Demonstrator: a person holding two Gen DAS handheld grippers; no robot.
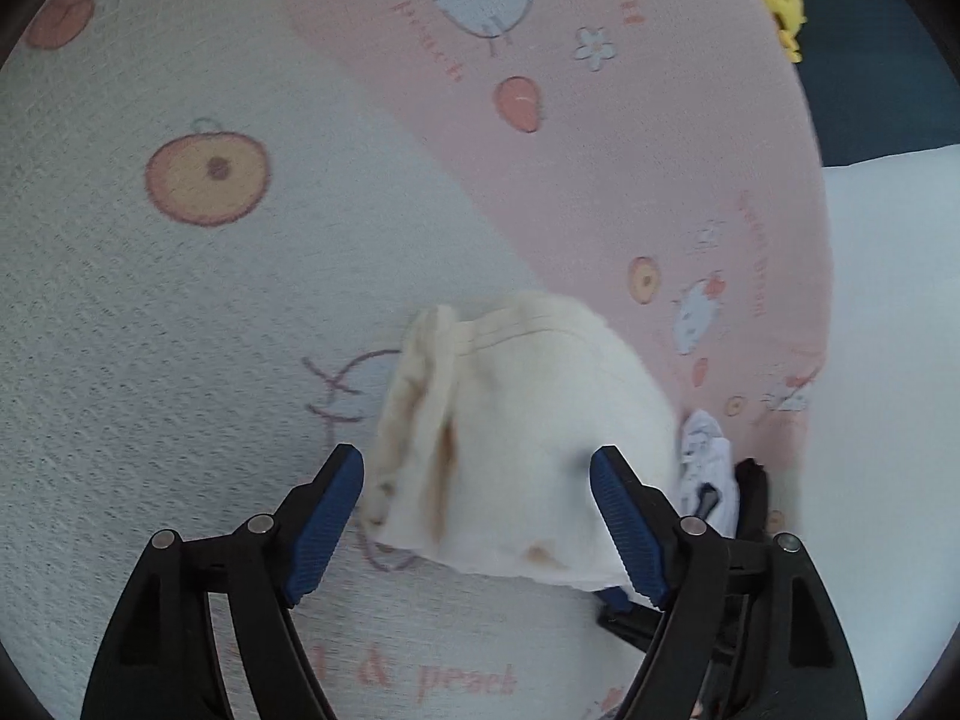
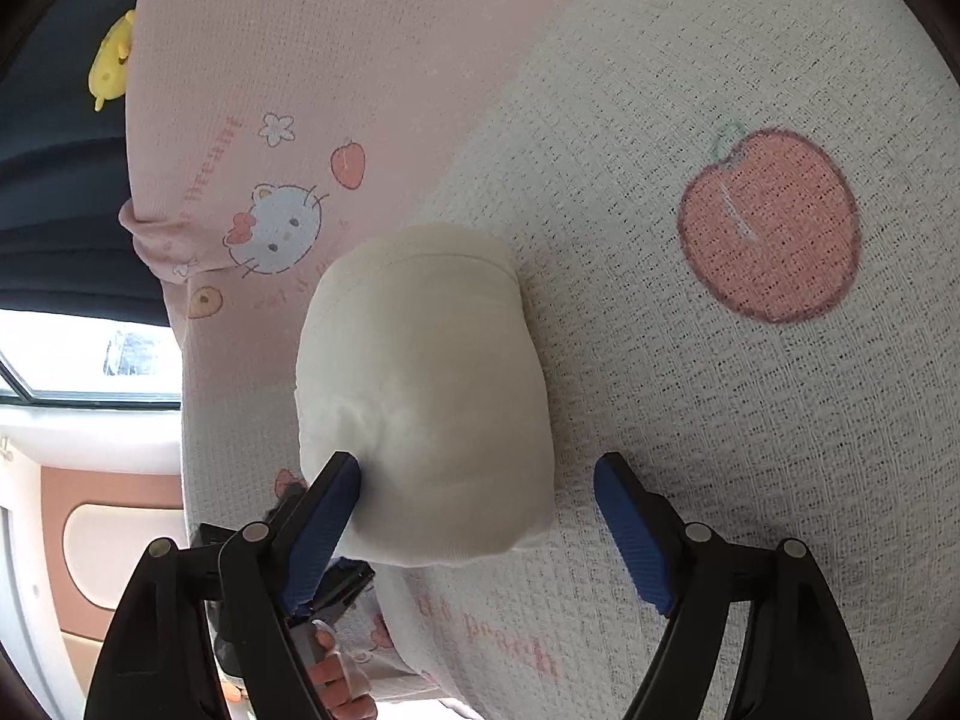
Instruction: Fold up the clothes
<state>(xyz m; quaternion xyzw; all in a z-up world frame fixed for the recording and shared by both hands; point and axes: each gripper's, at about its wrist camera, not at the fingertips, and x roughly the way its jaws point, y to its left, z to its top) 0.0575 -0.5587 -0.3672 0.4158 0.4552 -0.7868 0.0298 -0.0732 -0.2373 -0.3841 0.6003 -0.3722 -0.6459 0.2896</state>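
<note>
A cream garment (image 1: 528,420), folded into a small thick bundle, lies on the pink and white printed blanket (image 1: 180,330). My left gripper (image 1: 477,456) is open, and the bundle's near end lies between its blue pads without being pinched. In the right wrist view the same bundle (image 2: 420,396) looks smooth and rounded. My right gripper (image 2: 477,462) is open around its near end. The left pad (image 2: 327,522) rests against the cloth and the right pad (image 2: 630,534) stands well clear. Part of the other gripper (image 2: 336,588) and a person's fingers (image 2: 336,678) show at the lower left.
The blanket (image 2: 690,420) has cat, fruit and flower prints and drops off at its left edge in the right wrist view. A yellow plush toy (image 1: 777,0) sits beyond the blanket on a dark surface. White bedding (image 1: 888,300) lies at the right. A window (image 2: 90,360) is at the left.
</note>
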